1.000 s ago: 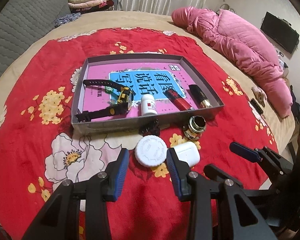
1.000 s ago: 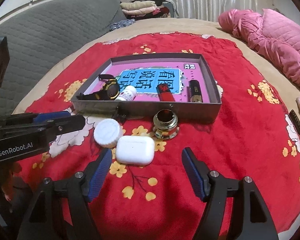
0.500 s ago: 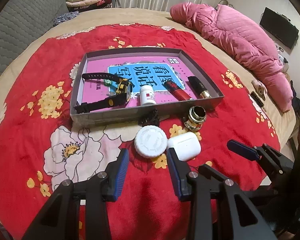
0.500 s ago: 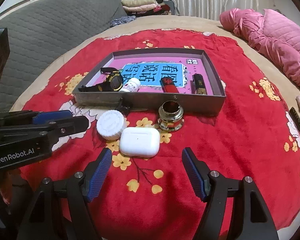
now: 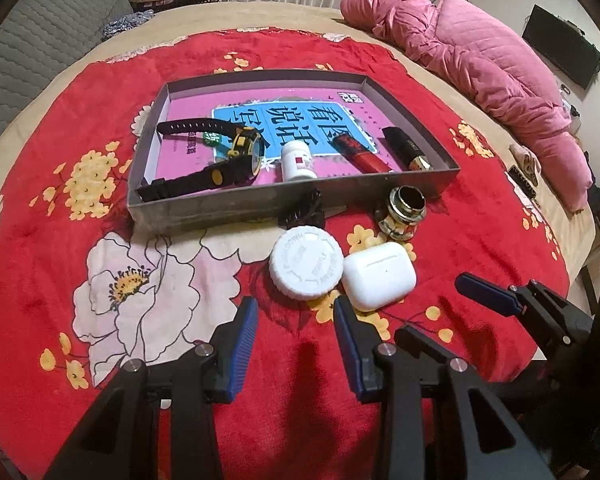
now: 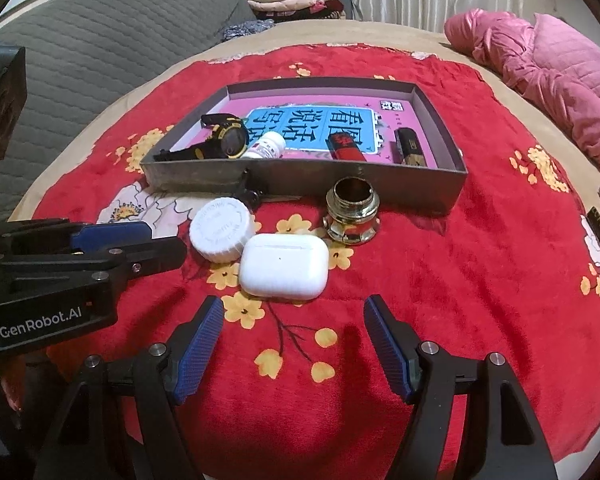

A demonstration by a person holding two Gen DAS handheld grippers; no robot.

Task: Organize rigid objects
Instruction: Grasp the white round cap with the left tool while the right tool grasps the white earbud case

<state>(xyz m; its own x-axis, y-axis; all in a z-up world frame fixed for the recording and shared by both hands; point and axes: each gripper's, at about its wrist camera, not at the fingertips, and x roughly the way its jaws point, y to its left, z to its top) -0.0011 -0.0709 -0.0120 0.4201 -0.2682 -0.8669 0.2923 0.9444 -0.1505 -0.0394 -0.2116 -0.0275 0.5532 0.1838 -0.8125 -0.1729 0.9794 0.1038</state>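
Directly ahead of the left gripper (image 5: 296, 322), whose jaws are held apart with nothing between them, a white round lid (image 5: 306, 263) is seen on the red flowered blanket (image 5: 60, 240). Just ahead of the right gripper (image 6: 294, 320), likewise spread wide and empty, a white earbud case (image 6: 284, 265) is laid, touching the lid at its left. Beyond the case a brass ring fitting (image 6: 352, 212) is stood upright, and a small black clip (image 5: 302, 210) is found against the near wall of the grey tray (image 5: 204, 210). Farther on, inside the tray, a black watch (image 5: 224, 158), a white pill bottle (image 5: 297, 160), a red lighter (image 5: 360, 152) and a black-and-gold lipstick (image 5: 406, 152) are laid side by side.
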